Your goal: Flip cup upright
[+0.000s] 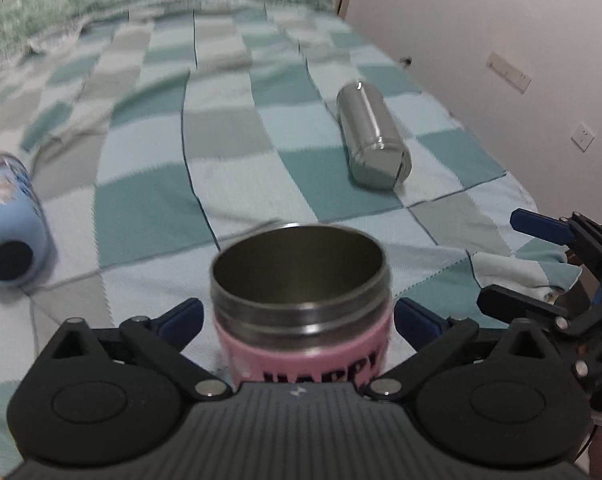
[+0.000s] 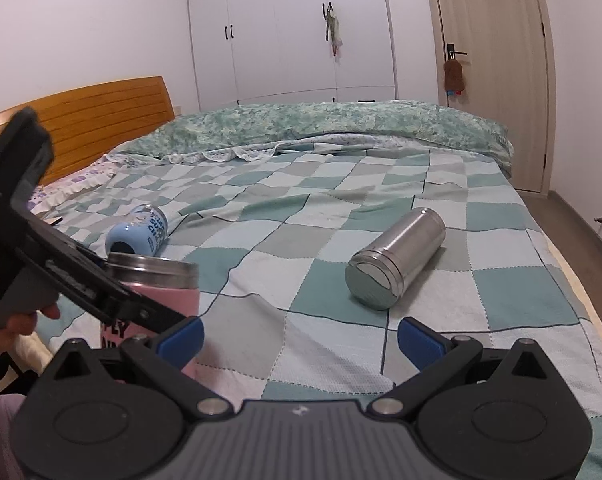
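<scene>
Left wrist view, cup: we see the pink cup [image 1: 301,312] at lower centre of the frame, standing upright with its steel mouth open toward the top, black lettering on its side.
Left wrist view, left tongs [image 1: 299,320]: we see the blue pads spread wide on either side of the cup, with gaps between them and its wall.
Left wrist view, surroundings: a steel flask [image 1: 373,136] lies on its side at right of centre on the checked bedspread [image 1: 221,140]; a blue cup [image 1: 9,220] lies at the left edge; the right tongs [image 1: 541,264] show at the right edge.
Right wrist view, cup: we find the pink cup [image 2: 169,284] at lower left, upright on the bed, the left tongs around it.
Right wrist view, right tongs [image 2: 299,340]: we see them wide apart at the bottom, nothing between them.
Right wrist view, surroundings: the steel flask [image 2: 397,258] lies right of centre, the blue cup [image 2: 137,230] behind the pink one, both on their sides.
</scene>
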Demonstrator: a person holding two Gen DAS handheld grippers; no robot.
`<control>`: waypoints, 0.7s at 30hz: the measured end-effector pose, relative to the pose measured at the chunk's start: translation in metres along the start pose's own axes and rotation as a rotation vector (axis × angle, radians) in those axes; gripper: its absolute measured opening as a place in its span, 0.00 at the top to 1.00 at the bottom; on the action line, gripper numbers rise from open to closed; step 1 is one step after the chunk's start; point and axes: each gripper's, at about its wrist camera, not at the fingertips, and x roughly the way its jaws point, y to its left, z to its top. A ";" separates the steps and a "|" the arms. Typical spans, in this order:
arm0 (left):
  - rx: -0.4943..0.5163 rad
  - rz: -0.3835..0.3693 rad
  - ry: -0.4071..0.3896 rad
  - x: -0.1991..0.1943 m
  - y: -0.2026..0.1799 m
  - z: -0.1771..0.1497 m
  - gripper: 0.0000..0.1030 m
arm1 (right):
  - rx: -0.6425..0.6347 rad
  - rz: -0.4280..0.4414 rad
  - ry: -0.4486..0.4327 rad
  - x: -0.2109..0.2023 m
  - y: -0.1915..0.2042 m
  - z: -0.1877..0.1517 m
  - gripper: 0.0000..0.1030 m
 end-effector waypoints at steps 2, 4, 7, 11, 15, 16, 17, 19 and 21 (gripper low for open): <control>0.006 0.002 -0.020 -0.008 0.003 -0.003 0.00 | -0.001 0.000 -0.006 -0.001 0.004 0.004 0.00; 0.005 0.018 -0.046 -0.018 0.007 -0.008 0.00 | 0.000 0.002 -0.016 -0.002 0.009 0.008 0.00; 0.004 0.017 -0.084 -0.031 0.015 -0.014 0.00 | -0.013 0.006 -0.024 -0.004 0.021 0.013 0.00; -0.009 0.018 -0.142 -0.048 0.029 -0.023 0.00 | -0.025 0.017 -0.019 -0.001 0.039 0.018 0.00; 0.000 0.061 -0.235 -0.064 0.045 -0.038 0.00 | -0.040 0.024 0.004 0.007 0.058 0.023 0.00; 0.003 0.076 -0.263 -0.067 0.050 -0.042 0.00 | -0.043 0.025 0.014 0.011 0.063 0.025 0.00; 0.004 0.094 -0.283 -0.068 0.055 -0.046 0.00 | -0.047 0.026 0.021 0.014 0.069 0.027 0.00; 0.002 0.115 -0.305 -0.070 0.064 -0.052 0.00 | -0.050 0.024 0.037 0.022 0.079 0.032 0.00; -0.011 0.121 -0.319 -0.070 0.077 -0.056 0.00 | -0.046 0.021 0.052 0.032 0.088 0.037 0.00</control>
